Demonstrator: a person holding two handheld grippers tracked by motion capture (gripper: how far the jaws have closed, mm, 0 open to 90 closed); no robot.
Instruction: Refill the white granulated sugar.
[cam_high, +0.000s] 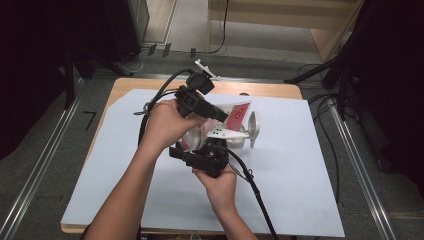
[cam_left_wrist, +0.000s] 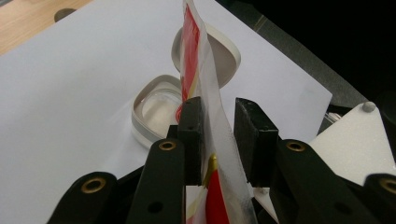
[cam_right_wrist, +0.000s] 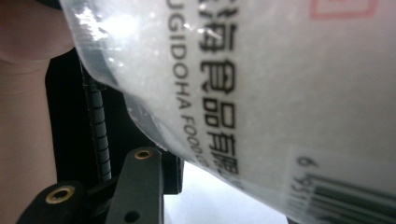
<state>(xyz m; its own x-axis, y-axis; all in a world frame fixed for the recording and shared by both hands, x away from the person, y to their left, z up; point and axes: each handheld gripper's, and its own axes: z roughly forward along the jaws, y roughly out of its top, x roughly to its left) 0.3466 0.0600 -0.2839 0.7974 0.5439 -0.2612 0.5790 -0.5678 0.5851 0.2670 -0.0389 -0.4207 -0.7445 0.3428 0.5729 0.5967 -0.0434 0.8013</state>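
A: Where does the packet sit?

B: The red-and-white packet (cam_high: 237, 116) is up off the bench (cam_high: 300, 165), over the clear tub (cam_left_wrist: 154, 109) with its lid (cam_left_wrist: 219, 56) propped just behind. The left claw (cam_high: 222, 116) has it edge-on between the pads, which stand close either side of the film; one pad touches it, but I can't tell whether the other one bites.

A: And the right claw?

B: The right claw (cam_high: 212, 150) is just below, in the right hand (cam_high: 220, 182). In the right gripper view the packet's printed back (cam_right_wrist: 280, 93) lies across the jaws, so I can't tell whether it grips.

A: How would you do this step well?

B: I'd say keep the left hand (cam_high: 165, 125) steady and hold near the seal, so the film stays taut. Bring the open end squarely over the tub before tipping.

A: Which way does it point?

B: Its long axis runs away from the left claw, toward the lid, with its flat faces turned to the sides.
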